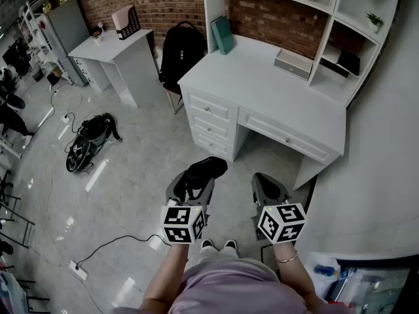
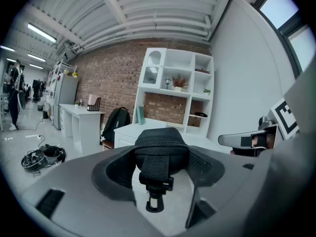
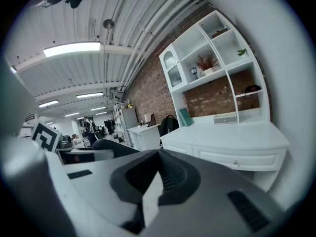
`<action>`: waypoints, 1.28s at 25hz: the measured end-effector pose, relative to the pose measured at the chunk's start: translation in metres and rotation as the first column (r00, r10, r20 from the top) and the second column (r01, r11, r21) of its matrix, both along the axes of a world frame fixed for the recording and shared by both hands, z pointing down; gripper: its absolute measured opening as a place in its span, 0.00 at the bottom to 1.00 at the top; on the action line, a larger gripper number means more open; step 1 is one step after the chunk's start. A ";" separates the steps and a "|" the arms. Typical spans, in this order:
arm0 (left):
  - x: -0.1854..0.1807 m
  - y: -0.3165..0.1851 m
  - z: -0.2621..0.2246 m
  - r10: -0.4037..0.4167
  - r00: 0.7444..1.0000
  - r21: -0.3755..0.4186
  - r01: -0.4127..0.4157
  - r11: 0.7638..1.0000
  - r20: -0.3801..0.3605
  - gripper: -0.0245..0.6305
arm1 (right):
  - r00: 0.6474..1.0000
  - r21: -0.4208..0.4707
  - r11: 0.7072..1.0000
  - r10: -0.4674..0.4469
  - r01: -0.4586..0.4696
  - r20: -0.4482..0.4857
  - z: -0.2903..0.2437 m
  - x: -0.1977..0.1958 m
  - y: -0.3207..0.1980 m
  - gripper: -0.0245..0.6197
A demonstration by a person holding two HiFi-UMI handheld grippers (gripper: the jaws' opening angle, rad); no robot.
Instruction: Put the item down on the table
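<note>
Your left hand-held gripper (image 1: 192,187) is nearest. Its jaws are spread wide around a black zippered pouch (image 2: 160,144) and pinch it by the sides, zip seam up, w/ the webbing strap & plastic clip (image 2: 155,201) dangling free btwn the jaws. The wide grip makes sense: the pouch looks soft & bulky, so a side squeeze should keep it from slumping out. It's held slightly nose-down in the air, resting on nothing.

Your right hand-held gripper (image 3: 159,164), just beside the left one, has its jaws pressed together w/ nothing btwn them. It's prob. idle, since one grip manages the pouch.

The white desk (image 1: 262,84), i.e. the surface you want, sits ahead of both jaws & well apart from them. Its top is mostly bare. A grey box (image 1: 292,63) sits far right and a teal book (image 1: 222,34) far left by the shelves, so the open middle ahead of the left jaws looks like the easy drop spot. Put-down not yet done.
</note>
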State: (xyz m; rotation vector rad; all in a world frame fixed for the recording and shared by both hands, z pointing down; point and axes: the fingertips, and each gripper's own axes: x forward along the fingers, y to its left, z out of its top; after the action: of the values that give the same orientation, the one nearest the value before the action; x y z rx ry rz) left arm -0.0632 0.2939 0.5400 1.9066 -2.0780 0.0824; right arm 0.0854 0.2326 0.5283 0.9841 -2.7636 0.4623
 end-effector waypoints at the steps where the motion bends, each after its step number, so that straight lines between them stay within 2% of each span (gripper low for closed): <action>1: 0.002 -0.002 0.000 0.002 1.000 0.001 -0.002 1.000 0.002 0.50 | 1.000 0.003 1.000 0.002 -0.002 0.002 0.000 0.002 -0.002 0.04; 8: 0.006 -0.007 0.003 -0.011 1.000 -0.002 0.011 1.000 -0.007 0.50 | 0.999 -0.008 1.000 0.026 -0.025 0.031 0.003 0.014 -0.012 0.04; 19: -0.001 -0.029 -0.015 -0.055 0.998 0.040 0.055 0.998 -0.003 0.50 | 0.999 0.031 0.999 0.032 -0.032 0.027 -0.012 0.022 -0.044 0.04; 27: -0.022 -0.099 -0.018 -0.027 1.000 0.045 0.027 0.999 0.009 0.50 | 0.998 0.029 0.998 0.046 -0.047 0.032 -0.014 0.002 -0.103 0.04; 32: -0.044 -0.175 -0.015 0.029 0.999 0.045 -0.030 0.999 0.018 0.50 | 0.996 0.029 0.996 0.088 -0.089 0.022 -0.013 -0.018 -0.165 0.04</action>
State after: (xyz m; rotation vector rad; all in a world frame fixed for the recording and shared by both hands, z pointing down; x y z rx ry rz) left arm -0.1068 0.1190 0.5248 1.9700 -2.0809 0.0591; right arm 0.0674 0.0674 0.5153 1.1183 -2.7616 0.4479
